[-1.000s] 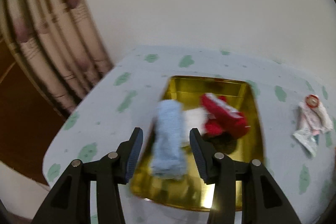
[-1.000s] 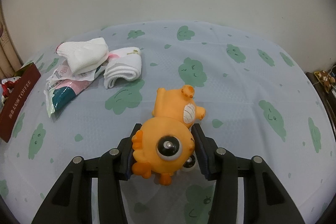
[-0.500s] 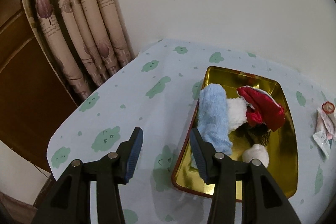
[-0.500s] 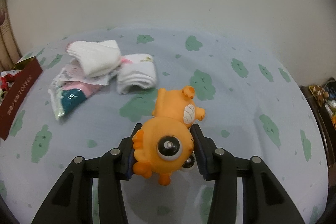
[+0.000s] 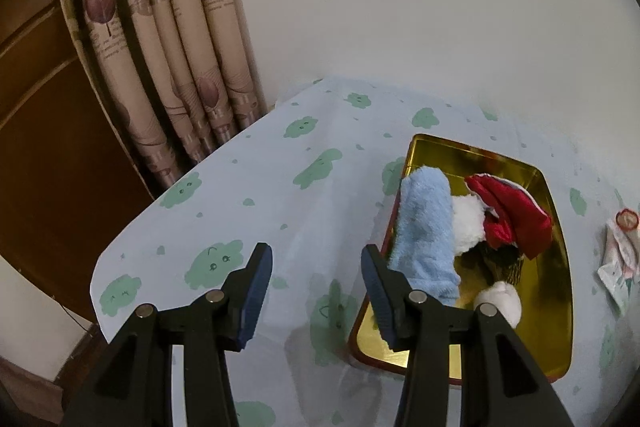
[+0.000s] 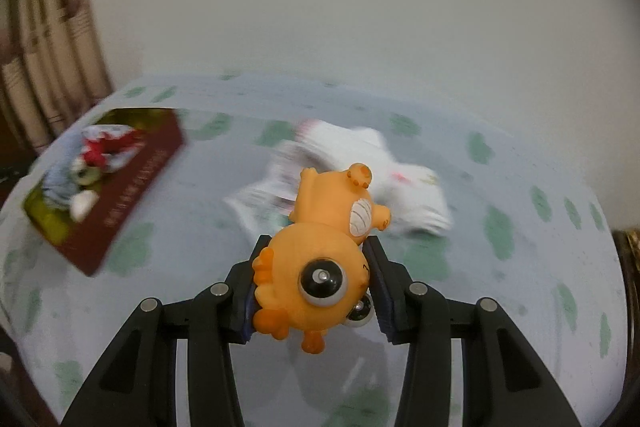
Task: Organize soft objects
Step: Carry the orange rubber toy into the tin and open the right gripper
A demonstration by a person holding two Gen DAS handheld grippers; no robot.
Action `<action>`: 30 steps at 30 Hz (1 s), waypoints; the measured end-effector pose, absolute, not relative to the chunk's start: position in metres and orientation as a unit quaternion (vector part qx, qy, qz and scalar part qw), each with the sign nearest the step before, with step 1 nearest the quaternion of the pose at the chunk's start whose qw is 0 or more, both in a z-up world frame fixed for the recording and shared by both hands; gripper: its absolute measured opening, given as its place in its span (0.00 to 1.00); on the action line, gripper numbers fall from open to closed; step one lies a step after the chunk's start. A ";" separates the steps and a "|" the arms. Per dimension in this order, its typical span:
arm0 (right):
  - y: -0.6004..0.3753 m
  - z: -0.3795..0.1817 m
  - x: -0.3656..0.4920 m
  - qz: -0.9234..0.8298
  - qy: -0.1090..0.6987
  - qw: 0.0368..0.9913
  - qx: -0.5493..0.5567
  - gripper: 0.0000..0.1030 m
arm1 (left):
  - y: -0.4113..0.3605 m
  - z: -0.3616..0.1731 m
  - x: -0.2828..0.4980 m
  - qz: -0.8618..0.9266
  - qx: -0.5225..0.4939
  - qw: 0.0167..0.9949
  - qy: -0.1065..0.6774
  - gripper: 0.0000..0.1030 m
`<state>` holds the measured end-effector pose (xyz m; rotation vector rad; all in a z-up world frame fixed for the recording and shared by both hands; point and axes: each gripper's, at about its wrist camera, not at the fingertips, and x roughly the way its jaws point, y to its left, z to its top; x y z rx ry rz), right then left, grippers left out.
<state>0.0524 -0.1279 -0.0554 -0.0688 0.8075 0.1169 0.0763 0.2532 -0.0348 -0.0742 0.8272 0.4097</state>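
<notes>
The right gripper [image 6: 312, 279] is pinching the orange toy [image 6: 320, 267] above the table while the left gripper [image 5: 316, 287] is hanging spread and empty near the gold tin [image 5: 556, 327], holding the blue towel [image 5: 424, 235] and red cloth [image 5: 512, 215], white socks [image 6: 400, 187] waiting.

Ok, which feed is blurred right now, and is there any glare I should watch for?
Right wrist view: the table, tin and white socks are smeared by motion blur, while the orange toy in the right gripper stays sharp. Left wrist view: sharp, with bright glare off the tin's gold floor by the left gripper; fisheye bends the curtain.
</notes>
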 end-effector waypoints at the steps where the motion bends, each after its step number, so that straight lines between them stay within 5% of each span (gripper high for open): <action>1: -0.117 -0.053 0.054 0.069 0.391 0.917 -0.038 0.41 | 0.255 -0.035 0.076 0.199 -0.039 0.894 0.400 0.46; 18: 0.070 -0.050 0.070 0.252 0.382 0.882 -0.109 0.41 | 0.275 -0.035 0.073 0.218 -0.079 0.886 0.400 0.46; 30: 0.114 -0.080 0.105 0.248 0.403 0.873 -0.115 0.41 | 0.279 -0.037 0.073 0.217 -0.092 0.884 0.404 0.46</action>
